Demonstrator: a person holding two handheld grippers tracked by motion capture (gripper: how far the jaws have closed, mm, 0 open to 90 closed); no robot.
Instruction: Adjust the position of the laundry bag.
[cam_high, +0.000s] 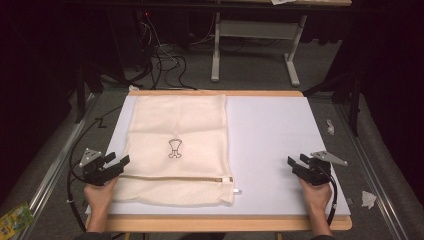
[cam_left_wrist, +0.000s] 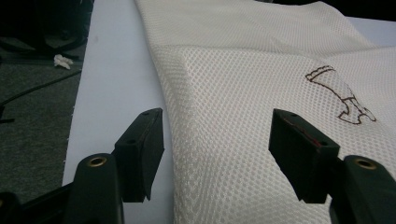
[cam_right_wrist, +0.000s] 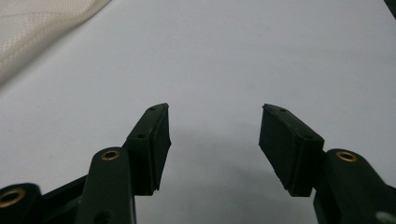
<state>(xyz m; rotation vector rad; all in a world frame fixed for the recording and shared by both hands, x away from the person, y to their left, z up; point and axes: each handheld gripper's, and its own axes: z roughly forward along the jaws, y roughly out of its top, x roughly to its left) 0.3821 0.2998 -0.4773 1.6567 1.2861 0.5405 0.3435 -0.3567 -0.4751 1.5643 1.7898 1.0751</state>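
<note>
Left claw spread wide, holding nothing, jaws straddling the left edge of the mesh bag w/o pinching. Right claw also wide, empty, over bare white bench. Bag: cream netting, flat, rectangular, zip near its near edge, on bench's left half. Both hands low at near corners, claws pointing inward.

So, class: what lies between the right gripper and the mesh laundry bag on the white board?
Nothing: the high view shows bare white board between the right gripper and the mesh laundry bag.
</note>
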